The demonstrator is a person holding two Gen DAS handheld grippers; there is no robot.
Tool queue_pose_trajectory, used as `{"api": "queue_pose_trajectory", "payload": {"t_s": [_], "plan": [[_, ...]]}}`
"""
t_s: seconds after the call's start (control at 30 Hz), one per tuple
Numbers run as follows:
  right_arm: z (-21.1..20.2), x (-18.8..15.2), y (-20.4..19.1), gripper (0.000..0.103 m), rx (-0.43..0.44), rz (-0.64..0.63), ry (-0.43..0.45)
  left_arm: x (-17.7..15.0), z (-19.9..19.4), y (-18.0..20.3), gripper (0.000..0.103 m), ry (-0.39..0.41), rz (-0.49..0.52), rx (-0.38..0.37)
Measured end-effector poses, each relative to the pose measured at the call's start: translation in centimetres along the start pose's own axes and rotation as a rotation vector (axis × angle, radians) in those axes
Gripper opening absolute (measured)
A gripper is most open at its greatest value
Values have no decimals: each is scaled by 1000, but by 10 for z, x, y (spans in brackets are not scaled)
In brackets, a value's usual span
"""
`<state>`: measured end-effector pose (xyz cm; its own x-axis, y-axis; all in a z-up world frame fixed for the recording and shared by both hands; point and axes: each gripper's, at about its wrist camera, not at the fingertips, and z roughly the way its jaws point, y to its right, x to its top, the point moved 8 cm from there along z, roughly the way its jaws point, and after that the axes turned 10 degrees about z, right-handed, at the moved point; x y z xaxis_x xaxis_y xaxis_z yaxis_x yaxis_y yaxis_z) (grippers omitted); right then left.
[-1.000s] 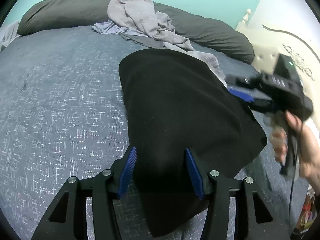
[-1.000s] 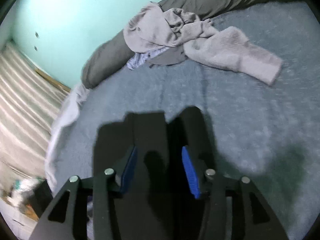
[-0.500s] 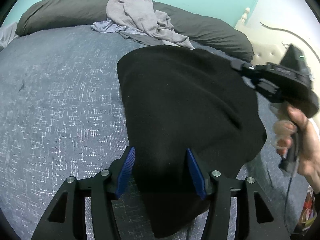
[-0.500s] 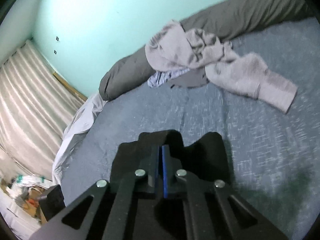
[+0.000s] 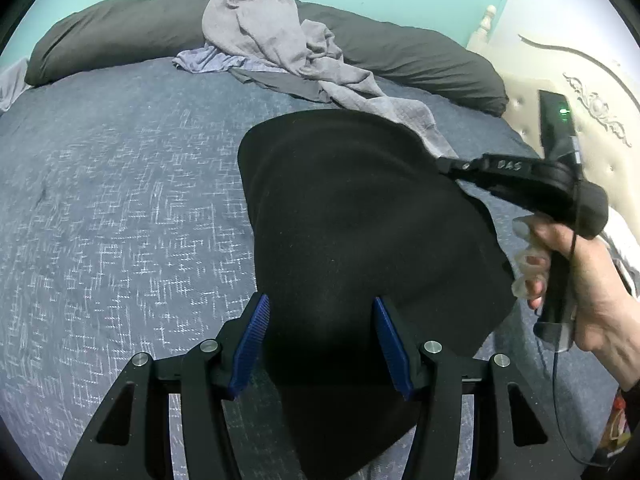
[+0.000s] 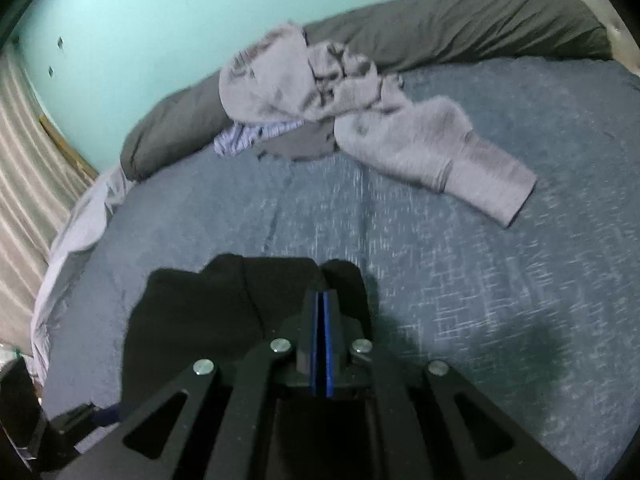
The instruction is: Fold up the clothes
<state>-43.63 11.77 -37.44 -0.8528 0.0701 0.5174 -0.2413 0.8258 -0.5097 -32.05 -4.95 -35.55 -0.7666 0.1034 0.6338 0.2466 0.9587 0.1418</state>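
Lying between tool [image 5: 320,346] pads — black cloth [image 5: 360,220]

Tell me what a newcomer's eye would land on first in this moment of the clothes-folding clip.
The black garment dominates: it is spread across the blue-grey bedspread, with the left gripper open around its near part and the right gripper pinched shut at its far right edge. Behind it, a rumpled heap of grey clothes leans on the long dark pillow by the turquoise wall.
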Motion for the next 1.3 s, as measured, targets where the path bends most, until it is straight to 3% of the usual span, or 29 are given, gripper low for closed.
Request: {"api": "queue_pose_trajectory", "payload": {"t_s": [0.1, 0.27, 0.37, 0.5, 0.63, 0.77, 0.8, 1.0, 1.1, 1.3], "plan": [[-2, 6, 2, 4, 52, 19, 1, 1, 2, 0, 59, 4, 2, 3], [-41, 23, 7, 5, 93, 46, 74, 0, 4, 0, 59, 6, 0, 7], [-58, 19, -20, 5, 155, -43, 62, 1, 5, 1, 59, 3, 3, 12], [-43, 8, -66, 5, 171, -194, -2, 1, 5, 2, 59, -5, 11, 23], [-6, 3, -88, 5, 121, -260, -81, 2, 5, 1, 59, -6, 14, 16], [38, -1, -76, 5, 0, -275, -182, 3, 6, 0, 59, 0, 27, 9], [47, -1, -72, 1, -27, -273, -196, 3, 6, 0, 59, 3, 33, 8], [78, 2, -59, 0, -96, -262, -237, 8, 7, 4, 59, 8, 61, 13], [68, 11, -56, 0, -62, -225, -205, 9, 8, 5, 59, 4, 62, 16], [-2, 12, -54, 0, 34, -215, -111, 5, 8, 6, 60, -10, 45, 25]]}}
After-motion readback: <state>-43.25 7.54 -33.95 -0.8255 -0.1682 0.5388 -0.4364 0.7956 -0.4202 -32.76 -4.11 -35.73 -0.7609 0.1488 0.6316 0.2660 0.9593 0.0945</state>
